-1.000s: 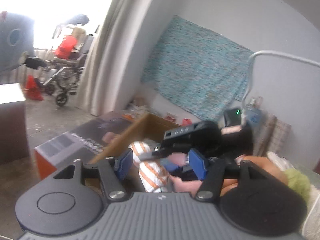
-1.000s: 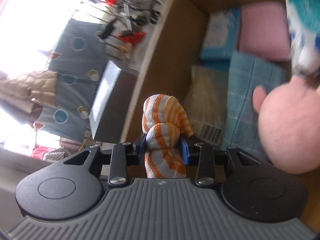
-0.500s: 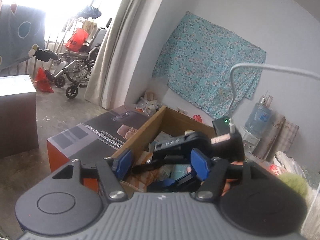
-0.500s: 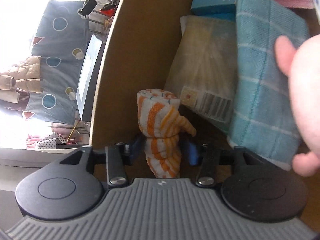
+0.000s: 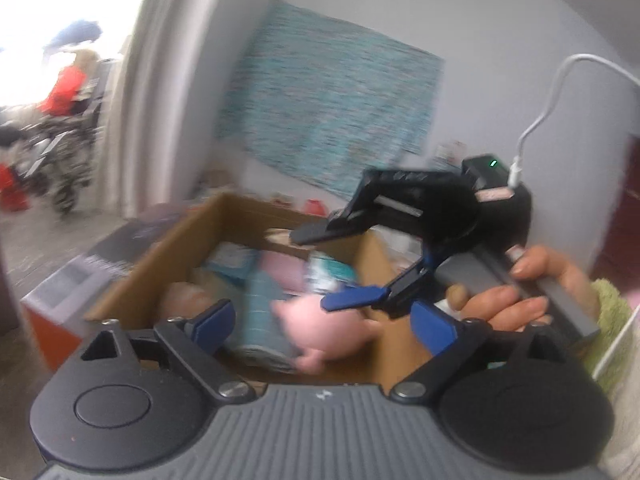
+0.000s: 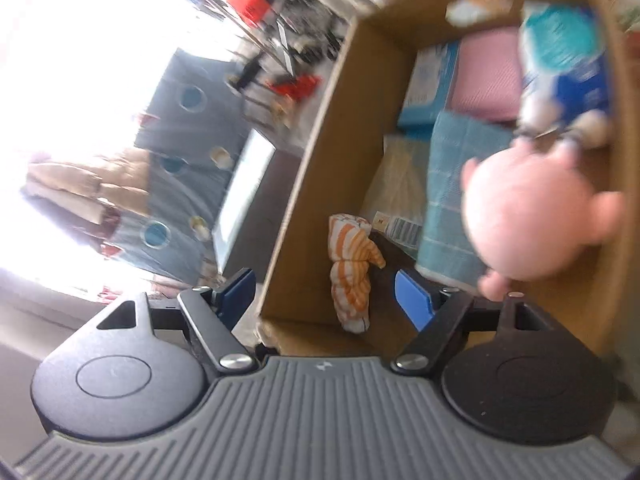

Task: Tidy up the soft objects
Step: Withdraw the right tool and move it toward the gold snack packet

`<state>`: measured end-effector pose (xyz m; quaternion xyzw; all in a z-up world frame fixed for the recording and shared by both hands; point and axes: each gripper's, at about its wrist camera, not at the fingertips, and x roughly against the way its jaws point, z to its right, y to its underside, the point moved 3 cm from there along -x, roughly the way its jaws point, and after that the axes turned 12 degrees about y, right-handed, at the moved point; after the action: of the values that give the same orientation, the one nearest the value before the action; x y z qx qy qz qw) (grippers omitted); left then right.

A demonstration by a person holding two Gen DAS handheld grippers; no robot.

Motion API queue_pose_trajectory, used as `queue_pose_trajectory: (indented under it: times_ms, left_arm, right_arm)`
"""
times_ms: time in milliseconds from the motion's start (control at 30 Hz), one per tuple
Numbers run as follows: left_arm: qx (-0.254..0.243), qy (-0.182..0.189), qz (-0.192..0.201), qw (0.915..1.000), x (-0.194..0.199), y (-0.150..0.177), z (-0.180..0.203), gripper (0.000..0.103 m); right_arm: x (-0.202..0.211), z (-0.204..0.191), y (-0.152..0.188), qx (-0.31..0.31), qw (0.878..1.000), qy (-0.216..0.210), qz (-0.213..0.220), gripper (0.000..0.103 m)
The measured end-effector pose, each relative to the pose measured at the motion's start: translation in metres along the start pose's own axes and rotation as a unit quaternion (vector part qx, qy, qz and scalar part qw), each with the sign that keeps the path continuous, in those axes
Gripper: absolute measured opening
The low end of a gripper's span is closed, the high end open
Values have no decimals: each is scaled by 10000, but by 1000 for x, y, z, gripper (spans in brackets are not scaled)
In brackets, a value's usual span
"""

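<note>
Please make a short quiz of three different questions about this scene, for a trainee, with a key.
1. True or false: the right claw is shut on the striped cloth.
2. The pink plush lies inside: A) the cardboard box; B) a white basket.
3. Fill in: the left claw is ____.

Key: 1 false, its jaws stand apart from the cloth; 2 A; 3 open.

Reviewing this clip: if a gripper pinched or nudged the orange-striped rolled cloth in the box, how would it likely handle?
The orange-striped cloth looks like knotted soft fabric, so it would probably squash under a pinch and sag rather than stay stiff. It seems light for its size. It stands upright against the cardboard box wall, so a nudge would likely tip it, not roll it. The open right gripper is apart from it.
</note>
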<state>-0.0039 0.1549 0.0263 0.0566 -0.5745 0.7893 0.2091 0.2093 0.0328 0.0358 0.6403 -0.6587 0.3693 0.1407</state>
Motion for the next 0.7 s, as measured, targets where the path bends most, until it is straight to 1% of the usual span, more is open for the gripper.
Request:
queue_pose_trajectory:
  times_ms: [67, 167, 233, 300, 333, 400, 467, 600, 700]
  left_arm:
    - [-295, 299, -96, 9991, -6, 2, 23, 100]
    - [-687, 767, -248, 9944, -18, 6, 56, 103]
    - [-869, 1146, -432, 9887, -29, 9, 82, 103]
    - [-1088, 1507, -638, 9805, -43, 16, 107, 103]
    - [-1167, 1629, -734, 9770, -49, 19, 119, 103]
    - [-1350, 1908, -978, 9674, -66, 29, 143, 103]
    - [-1521, 2086, -1158, 9591, -81, 44, 162, 103]
    - [-1796, 2260, -1522, 9453, -112, 70, 197, 102]
    - [-1944, 2287, -1708, 9385, -131, 86, 212, 101]
  right_arm:
    - [46, 15, 11, 75, 9992, -12, 382, 81]
    - [121, 49, 41, 60, 9927, 153, 1196, 84]
    - [162, 72, 61, -27, 9847, 417, 1691, 84]
    - [199, 97, 85, -138, 9737, 808, 2124, 84]
    - [213, 107, 93, -206, 9691, 975, 2258, 84]
    - [237, 129, 112, -381, 9599, 1309, 2448, 84]
    - [249, 148, 128, -529, 9540, 1544, 2515, 84]
    - [257, 183, 155, -813, 9418, 1961, 2606, 84]
    - [257, 202, 165, -934, 9335, 2168, 2698, 84]
